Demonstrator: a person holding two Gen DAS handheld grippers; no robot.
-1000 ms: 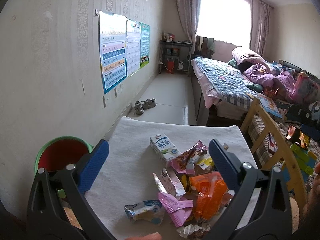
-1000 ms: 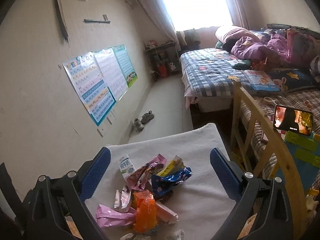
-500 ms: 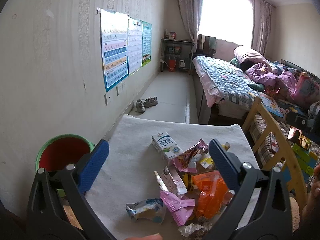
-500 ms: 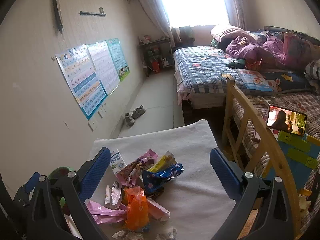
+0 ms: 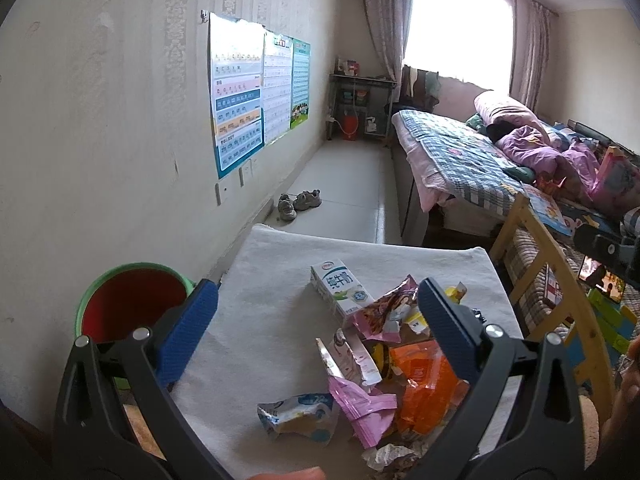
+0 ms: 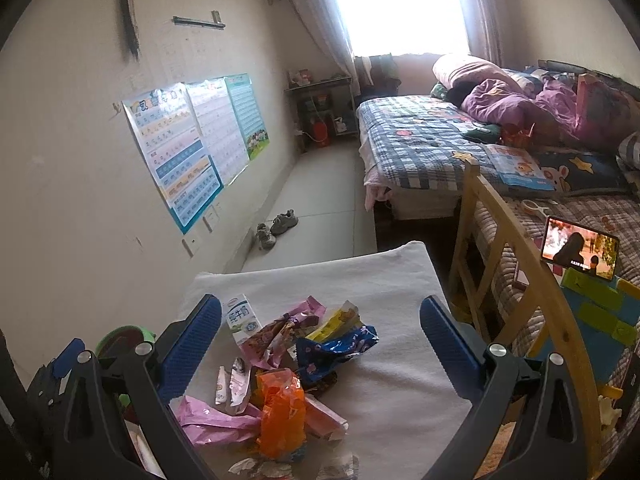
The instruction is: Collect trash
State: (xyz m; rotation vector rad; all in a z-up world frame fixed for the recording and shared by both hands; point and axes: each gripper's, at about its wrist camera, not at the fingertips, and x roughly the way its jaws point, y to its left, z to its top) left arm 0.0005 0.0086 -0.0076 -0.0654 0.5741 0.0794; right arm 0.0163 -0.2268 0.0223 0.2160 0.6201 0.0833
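A small table covered with a white cloth (image 5: pixel 280 336) stood against the wall of a bedroom, and a heap of snack rubbish lay on its near right part. Two hand-held grippers hung above the near edge, both looking down over the heap.

The left gripper (image 5: pixel 316 320) had its blue-padded fingers (image 5: pixel 188 336) spread wide and held nothing. The right gripper (image 6: pixel 320 332) was spread just as wide, also with nothing in it.

The heap held a white milk carton (image 5: pixel 340 288) at the far side, an orange wrapper (image 5: pixel 424 384) in the middle, a pink wrapper (image 5: pixel 364 404) in front of it, and a crumpled blue and white packet (image 5: pixel 298 414) lying alone at the near left, just beside the pink one. A dark blue wrapper (image 6: pixel 336 348) lay on the heap's right side.

A green bucket with a red inside (image 5: pixel 132 300) stood on the floor beside the table's left edge, close by the left gripper's left finger. That made the left hand seem the better placed to drop things in.

The carton lay flat on its side, its long axis running from far left to near right, its top end pointing away toward the wall. The blue and white packet lay across the left gripper's view, below and between its fingers, so it looked the nearest piece to take. The right gripper sat nearer the dark blue and orange wrappers.
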